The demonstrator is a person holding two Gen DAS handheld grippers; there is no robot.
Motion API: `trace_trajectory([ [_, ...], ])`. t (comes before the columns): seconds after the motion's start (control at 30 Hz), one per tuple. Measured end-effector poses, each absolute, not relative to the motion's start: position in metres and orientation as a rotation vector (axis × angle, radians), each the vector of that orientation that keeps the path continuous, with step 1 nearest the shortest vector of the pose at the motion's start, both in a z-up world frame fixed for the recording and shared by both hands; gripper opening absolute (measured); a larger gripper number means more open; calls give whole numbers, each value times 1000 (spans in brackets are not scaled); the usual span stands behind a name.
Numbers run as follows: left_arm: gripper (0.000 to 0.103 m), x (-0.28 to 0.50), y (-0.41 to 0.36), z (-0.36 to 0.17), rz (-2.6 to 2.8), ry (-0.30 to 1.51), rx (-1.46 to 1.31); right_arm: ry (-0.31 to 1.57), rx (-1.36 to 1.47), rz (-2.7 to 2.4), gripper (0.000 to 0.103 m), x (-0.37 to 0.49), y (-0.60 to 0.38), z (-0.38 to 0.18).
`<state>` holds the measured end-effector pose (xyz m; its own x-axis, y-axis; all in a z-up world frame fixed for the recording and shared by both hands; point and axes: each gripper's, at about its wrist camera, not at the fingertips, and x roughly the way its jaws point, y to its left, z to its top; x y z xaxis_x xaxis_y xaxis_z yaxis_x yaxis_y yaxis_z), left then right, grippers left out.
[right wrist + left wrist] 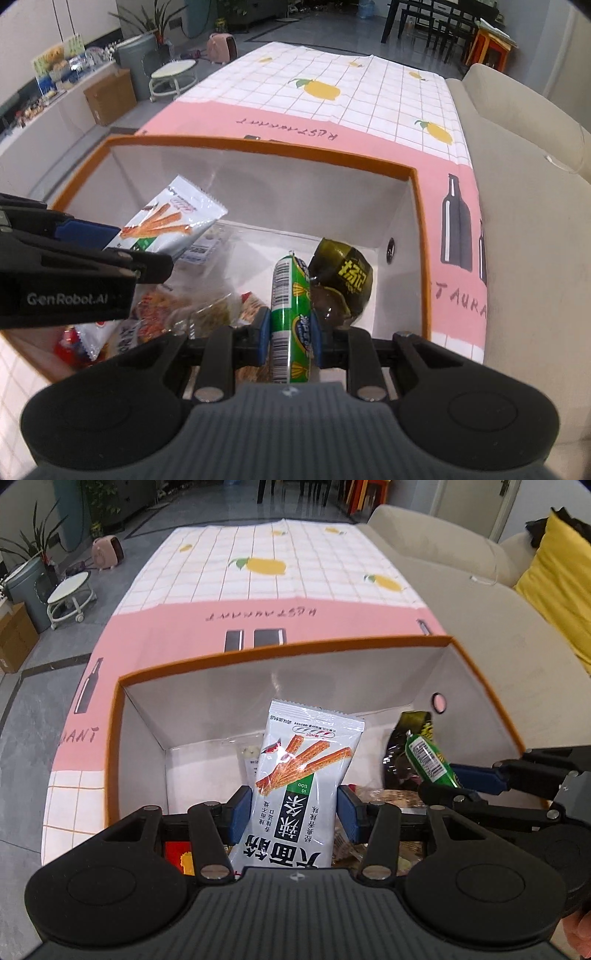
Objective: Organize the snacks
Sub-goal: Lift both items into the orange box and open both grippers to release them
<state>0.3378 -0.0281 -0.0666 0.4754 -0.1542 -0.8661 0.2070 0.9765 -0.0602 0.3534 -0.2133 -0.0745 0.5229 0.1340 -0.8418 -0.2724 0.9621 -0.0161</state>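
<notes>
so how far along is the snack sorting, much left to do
Partly done: several packets already lie in the orange-rimmed box, including a dark green pouch. In hand: the left gripper clamps a white spicy-stick packet and the right gripper a green sausage stick, both over the box. Left: releasing these two. No other loose snacks show on the tablecloth.

The box (114,746) has an orange rim and plain white walls inside. The cloth (295,565) under it is white with a thin grid and yellow lemons, then a pink band with black bottles and dark lettering. The packet (295,775) is silvery white with orange-red sticks printed on it, plus a green and black label. The tube (291,314) is bright green with yellow bits and a white barcode strip. The pouch (343,280) is dark olive with yellow characters. Gripper pads (240,812) are blue, the bodies black. The cushion (557,576) is yellow, the sofa (461,587) beige.
</notes>
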Motion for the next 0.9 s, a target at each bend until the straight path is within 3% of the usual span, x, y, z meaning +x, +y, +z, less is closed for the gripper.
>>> trace_trajectory([
  [0.9,58,350,-40,-82,-235,1098,102,1009,-237,252,20,368,-201,-93],
])
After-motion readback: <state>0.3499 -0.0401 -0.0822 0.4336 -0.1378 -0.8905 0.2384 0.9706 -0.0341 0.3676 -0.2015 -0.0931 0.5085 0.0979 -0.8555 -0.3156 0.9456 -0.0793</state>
